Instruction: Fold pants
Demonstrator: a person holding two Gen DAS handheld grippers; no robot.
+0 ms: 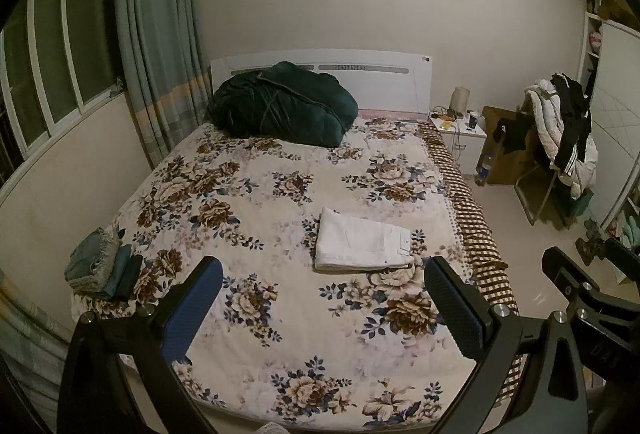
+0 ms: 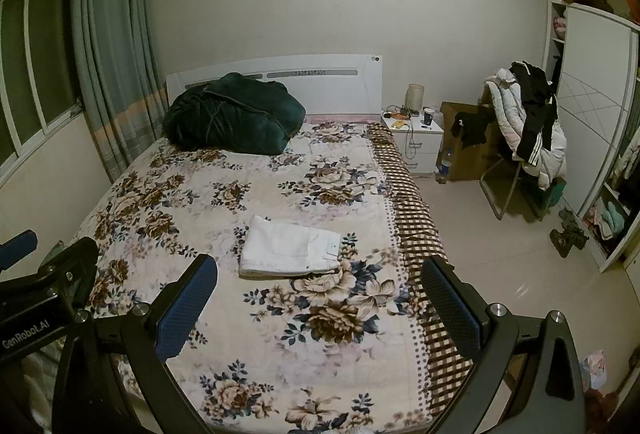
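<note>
white pants (image 1: 362, 244) lying folded into a flat rectangle on the floral bedspread (image 1: 256, 194), toward the side with the checked border (image 1: 476, 230), waistband end facing that border. looks finished, judging by the neat stacked layers and squared edges; placed mid-bed probably to keep a flat surface under the folds.

left gripper (image 1: 324, 308) held high above the foot of the bed, released, blue pads (image 1: 192, 314) spread wide with nothing between them, well apart from the pants. right gripper (image 2: 320, 308) likewise spread and empty, hanging beside the left one, each visible at the edge of the other's view. both pulled back likely to leave the fold undisturbed.

small stack of folded denim and dark garments (image 1: 102, 270) set at the far corner of the bed near the window side, seemingly a pile for done items. dark green quilt (image 1: 280, 104) bundled against the headboard, out of the working area.
</note>
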